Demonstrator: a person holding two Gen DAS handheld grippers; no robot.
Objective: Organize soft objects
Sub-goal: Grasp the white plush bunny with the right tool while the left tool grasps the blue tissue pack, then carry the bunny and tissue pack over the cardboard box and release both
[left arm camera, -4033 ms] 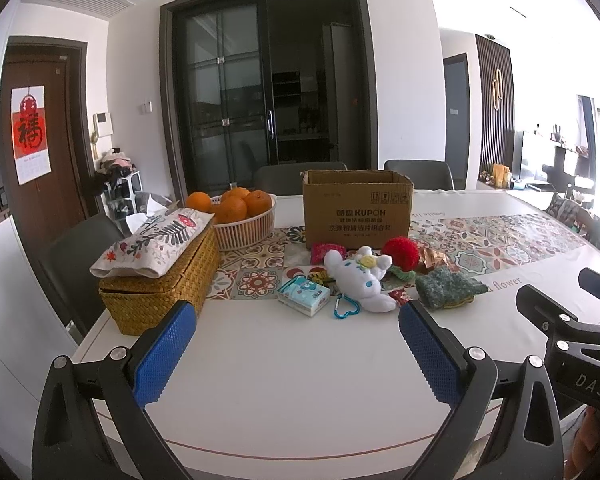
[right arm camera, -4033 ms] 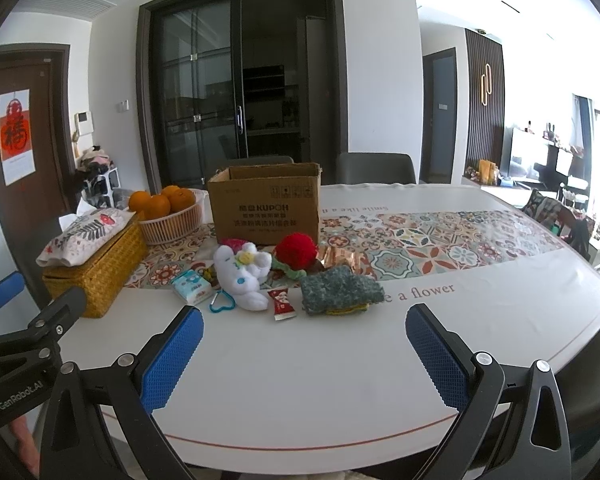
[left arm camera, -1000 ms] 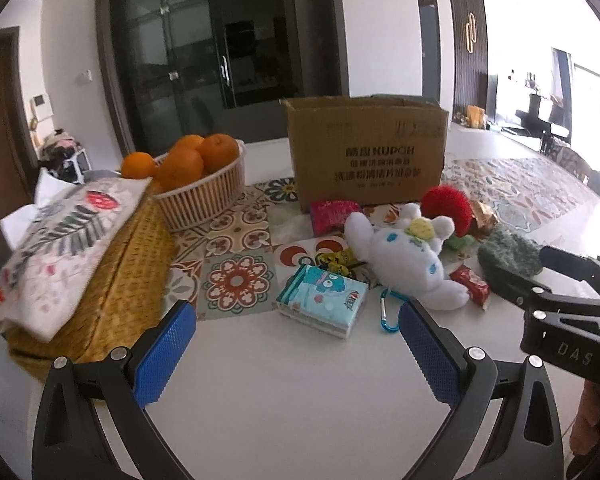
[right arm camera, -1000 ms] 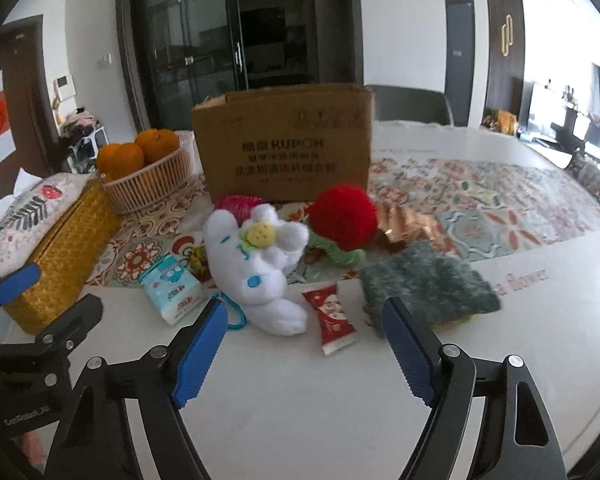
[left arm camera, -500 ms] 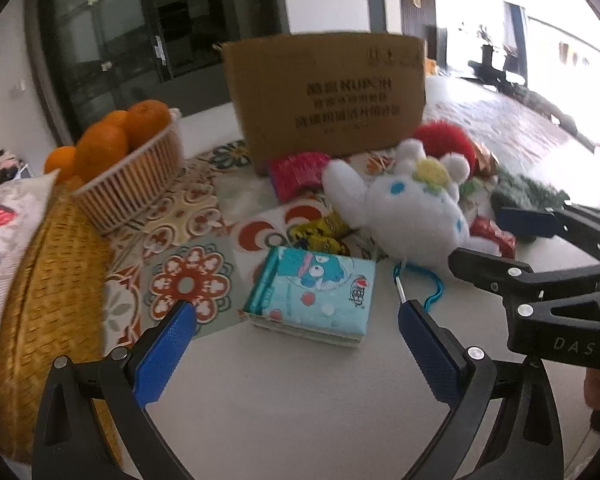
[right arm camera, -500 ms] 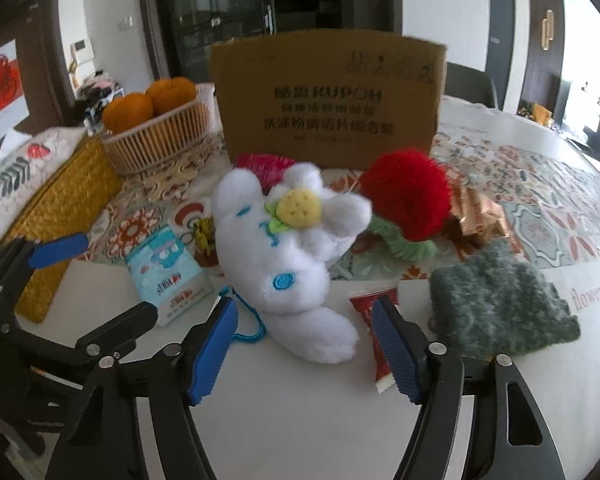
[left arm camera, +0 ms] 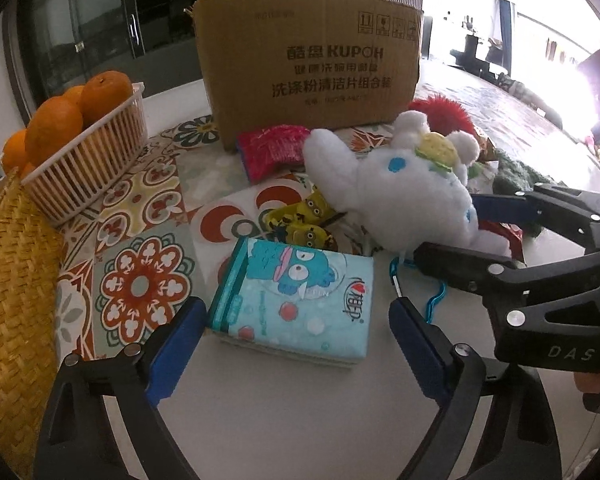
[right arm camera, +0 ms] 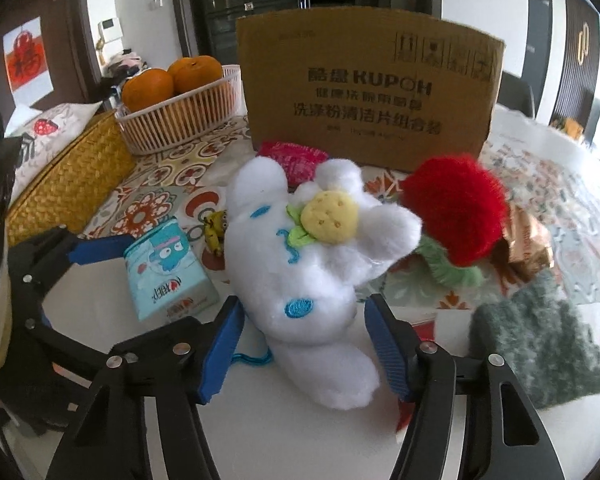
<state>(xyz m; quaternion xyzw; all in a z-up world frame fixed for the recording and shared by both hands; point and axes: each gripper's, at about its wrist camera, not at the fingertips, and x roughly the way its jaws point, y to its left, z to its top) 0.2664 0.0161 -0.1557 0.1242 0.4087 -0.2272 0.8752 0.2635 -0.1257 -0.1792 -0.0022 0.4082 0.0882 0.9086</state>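
Observation:
A white plush dog (right arm camera: 312,276) lies on the table in front of a cardboard box (right arm camera: 364,96). My right gripper (right arm camera: 304,348) is open, its blue pads on either side of the plush's lower body. It shows from the side in the left wrist view (left arm camera: 476,232). A light-blue tissue pack (left arm camera: 296,300) lies flat; my left gripper (left arm camera: 296,340) is open with its pads at the pack's near corners. A red pompom (right arm camera: 456,220), a grey-green knitted cloth (right arm camera: 540,344) and a pink pouch (left arm camera: 276,148) lie nearby.
A white basket of oranges (left arm camera: 88,160) and a woven tissue box (left arm camera: 12,288) stand at the left. Yellow minion packets (left arm camera: 300,220), a gold wrapper (right arm camera: 528,244), a red snack packet (left arm camera: 504,232) and a blue carabiner (left arm camera: 424,292) lie among the toys.
Both grippers have moved forward and down. The left now straddles the tissue pack; the right has narrowed around the white plush dog.

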